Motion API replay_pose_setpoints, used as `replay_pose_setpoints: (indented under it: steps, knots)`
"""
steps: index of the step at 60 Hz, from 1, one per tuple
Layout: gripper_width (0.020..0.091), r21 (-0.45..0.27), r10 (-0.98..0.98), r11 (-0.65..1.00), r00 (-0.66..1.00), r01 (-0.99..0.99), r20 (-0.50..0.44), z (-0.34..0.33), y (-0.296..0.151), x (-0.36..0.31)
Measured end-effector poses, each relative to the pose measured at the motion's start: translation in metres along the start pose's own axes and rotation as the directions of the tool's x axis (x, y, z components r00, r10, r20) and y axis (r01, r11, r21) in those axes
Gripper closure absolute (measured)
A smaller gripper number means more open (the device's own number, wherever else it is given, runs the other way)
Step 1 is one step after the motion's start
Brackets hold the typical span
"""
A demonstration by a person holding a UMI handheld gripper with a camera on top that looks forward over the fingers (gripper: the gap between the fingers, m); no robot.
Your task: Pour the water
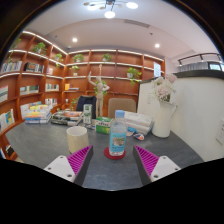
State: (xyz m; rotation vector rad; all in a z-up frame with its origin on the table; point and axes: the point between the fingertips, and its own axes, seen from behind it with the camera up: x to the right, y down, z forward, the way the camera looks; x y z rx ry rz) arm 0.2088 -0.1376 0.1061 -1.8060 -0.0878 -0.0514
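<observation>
Nearest the lens are the gripper's (112, 160) two fingers, pink pads (79, 160) facing inward, spread wide apart with nothing clamped between them. Everything else is easiest to place off the water bottle (118, 136), so that's the landmark.

It's a clear plastic bottle with a blue label and pale cap, standing upright on the grey table (40, 145), just ahead of the fingers and roughly centred in the gap, well clear of both pads. Beside the bottle, on its left, sits a pale cup (77, 139), presumably where the water goes. Behind the bottle there's a green packet (102, 124) and stacked books (38, 113), off to its right a white vase with flowers (163, 110), and further back wooden shelves (100, 62) along the wall.

Gripper looks level, pointing straight forward at about mid-bottle height.

What could go wrong: the bottle is tall, light and thin-walled, so if one finger meets it first it could tip toward the cup. Squeeze too hard and it may buckle or slosh. And if that cap is on, pouring gets nowhere.
</observation>
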Motion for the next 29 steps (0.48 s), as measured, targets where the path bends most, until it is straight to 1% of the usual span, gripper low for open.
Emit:
replay_pose_setpoints:
  steps: [10, 19, 29]
  knots:
    - [0.0294, 0.01, 0.025, 1.0, 1.0, -0.025, -0.01, -0.014, -0.005, 0.0]
    - [0.0294, 0.023, 0.032, 0.999, 0.998, -0.031, -0.05, -0.021, -0.008, 0.008]
    - [0.0293, 0.033, 0.026, 0.999, 0.999, -0.025, -0.045, -0.023, -0.012, 0.005]
